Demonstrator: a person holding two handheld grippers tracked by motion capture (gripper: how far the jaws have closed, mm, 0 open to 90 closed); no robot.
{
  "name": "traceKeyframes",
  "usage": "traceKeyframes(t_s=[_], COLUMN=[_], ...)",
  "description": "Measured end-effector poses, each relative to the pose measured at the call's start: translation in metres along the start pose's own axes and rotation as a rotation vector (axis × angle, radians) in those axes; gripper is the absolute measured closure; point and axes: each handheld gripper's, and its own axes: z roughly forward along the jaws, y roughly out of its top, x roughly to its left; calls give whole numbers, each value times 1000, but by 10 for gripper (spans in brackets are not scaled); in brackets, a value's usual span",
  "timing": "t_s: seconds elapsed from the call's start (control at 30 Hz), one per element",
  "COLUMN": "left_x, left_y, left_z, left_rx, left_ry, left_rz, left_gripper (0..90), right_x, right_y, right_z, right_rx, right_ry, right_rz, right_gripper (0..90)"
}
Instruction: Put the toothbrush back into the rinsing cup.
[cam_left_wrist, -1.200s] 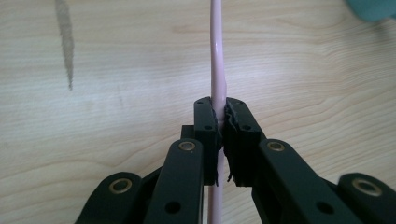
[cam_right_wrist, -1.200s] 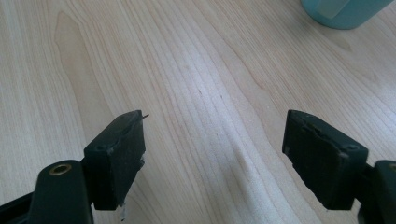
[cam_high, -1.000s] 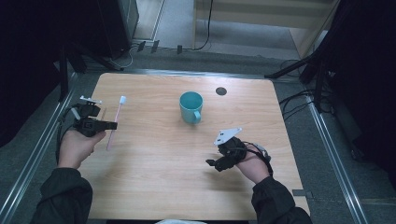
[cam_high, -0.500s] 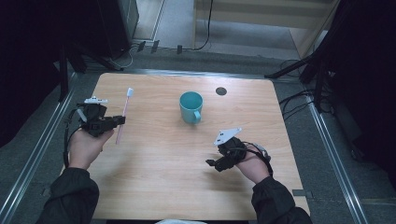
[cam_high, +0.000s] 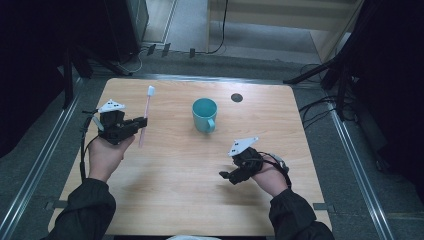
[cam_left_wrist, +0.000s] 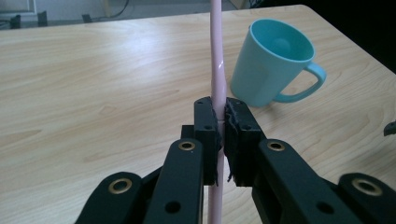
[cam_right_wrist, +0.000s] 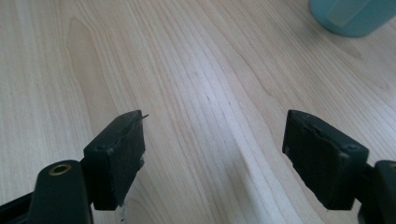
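The left gripper (cam_left_wrist: 219, 126) pinched a pink toothbrush (cam_high: 145, 116) mid-handle, its white head pointing far, above the left of the wooden table (cam_high: 165, 200); the teal mug (cam_high: 205, 114) stood mid-table (handle toward the near side); the right gripper (cam_right_wrist: 215, 158) hung spread over bare wood, near right.

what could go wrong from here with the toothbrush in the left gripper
The left gripper pinches the thin pink toothbrush with narrow pads, so it could pivot or slip out. Its long free end might knock the teal mug, which stands unheld, if swung that way. The right gripper is open and away from the mug, so it likely couldn't steady it.
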Motion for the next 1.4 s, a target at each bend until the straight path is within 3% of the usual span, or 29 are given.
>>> traceKeyframes(t_s=[0.17,0.53,1.4], left_x=[-13,-34,-73], left_y=[7,26,77], left_z=[12,29,63], left_rx=[7,-11,-41], left_ry=[-14,-35,-72], left_rz=[32,57,124], left_gripper=[839,839,838], right_x=[-3,-14,-17], right_y=[0,-7,-9], right_z=[-1,-3,-5], right_rx=[-16,-15,-8], right_ry=[13,23,11], right_rz=[-1,19,36], right_gripper=[215,215,215])
